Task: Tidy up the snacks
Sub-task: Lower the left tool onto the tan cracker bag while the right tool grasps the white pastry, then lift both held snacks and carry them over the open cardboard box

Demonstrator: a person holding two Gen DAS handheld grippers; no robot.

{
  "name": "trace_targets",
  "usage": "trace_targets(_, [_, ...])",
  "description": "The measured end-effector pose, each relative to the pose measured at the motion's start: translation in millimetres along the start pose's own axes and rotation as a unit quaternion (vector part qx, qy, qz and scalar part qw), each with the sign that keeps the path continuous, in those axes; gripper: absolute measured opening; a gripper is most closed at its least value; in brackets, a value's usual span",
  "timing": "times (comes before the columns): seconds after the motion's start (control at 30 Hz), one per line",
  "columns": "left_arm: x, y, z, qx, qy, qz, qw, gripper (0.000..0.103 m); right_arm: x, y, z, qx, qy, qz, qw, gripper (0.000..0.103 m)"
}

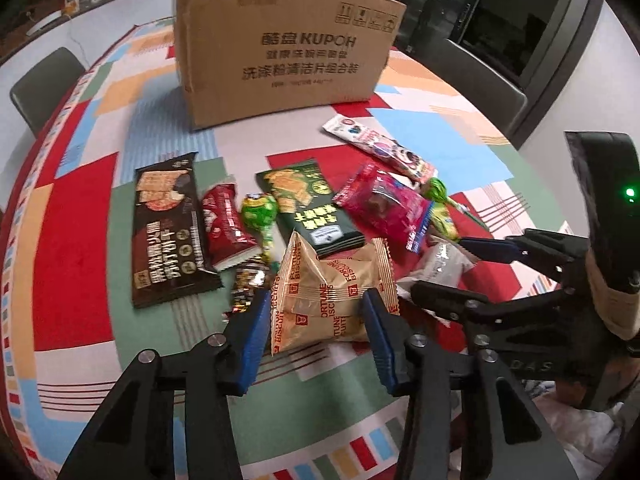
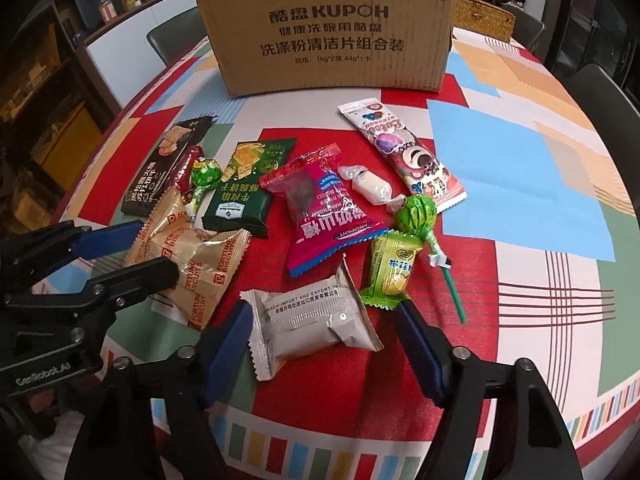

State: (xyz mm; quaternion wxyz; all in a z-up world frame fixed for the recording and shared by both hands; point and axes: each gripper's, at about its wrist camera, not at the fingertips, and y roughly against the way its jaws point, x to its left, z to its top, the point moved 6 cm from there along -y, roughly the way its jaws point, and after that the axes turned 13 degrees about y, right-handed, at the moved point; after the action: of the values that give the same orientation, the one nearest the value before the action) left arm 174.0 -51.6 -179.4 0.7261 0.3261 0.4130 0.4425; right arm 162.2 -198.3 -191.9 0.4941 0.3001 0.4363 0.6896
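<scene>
Here both grippers gape — left gripper [image 1: 316, 312] straddles fortune biscuit packs [image 1: 320, 292], right gripper [image 2: 324, 320] the grey packet [image 2: 316, 320]; pinch mid-body, gently.

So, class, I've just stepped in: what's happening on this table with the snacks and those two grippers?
A person holds a gripper in each hand over snacks scattered on a patterned tablecloth. The left gripper is open around a gold Fortune Biscuits packet. The right gripper is open around a grey foil packet. Neither looks squeezed yet. A cardboard box stands behind the pile.
</scene>
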Motion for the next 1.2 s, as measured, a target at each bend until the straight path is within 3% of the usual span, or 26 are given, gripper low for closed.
trace_targets(0.2, [-1.6, -9.6, 2.5, 0.015, 0.015, -0.022, 0.9995, 0.047, 2.6, -3.8, 1.0, -0.001, 0.001, 0.011, 1.000, 0.066])
trace_targets(0.37, [-0.9, -19.1, 5.1, 0.024, 0.025, -0.035, 0.9988, 0.058, 2.3, -5.4, 2.6, -0.005, 0.005, 0.008, 1.000, 0.063])
trace_targets(0.5, [-2.3, -26.2, 8.0, 0.025, 0.029, -0.045, 0.9983, 0.058, 1.6, -5.6, 3.3, -0.006, 0.007, 0.004, 1.000, 0.054])
trace_targets(0.53, [-2.4, -26.3, 8.4, 0.024, 0.030, -0.048, 0.9981, 0.055, 0.9, -5.5, 3.2, -0.006, 0.007, 0.003, 1.000, 0.051])
trace_targets(0.57, [-2.8, -27.1, 8.5, 0.026, 0.032, -0.053, 0.9978, 0.044, 0.8, -5.2, 3.2, -0.006, 0.008, 0.003, 1.000, 0.050])
trace_targets(0.77, [-6.6, -18.6, 8.6, 0.013, 0.025, -0.054, 0.9982, 0.032, 0.7, -3.4, 2.5, -0.009, 0.005, 0.009, 1.000, 0.047])
trace_targets(1.2, [-12.3, 20.7, 9.6, -0.040, 0.019, -0.032, 0.9985, 0.027, -0.1, 24.7, 6.5, -0.050, 0.002, -0.002, 0.999, 0.045])
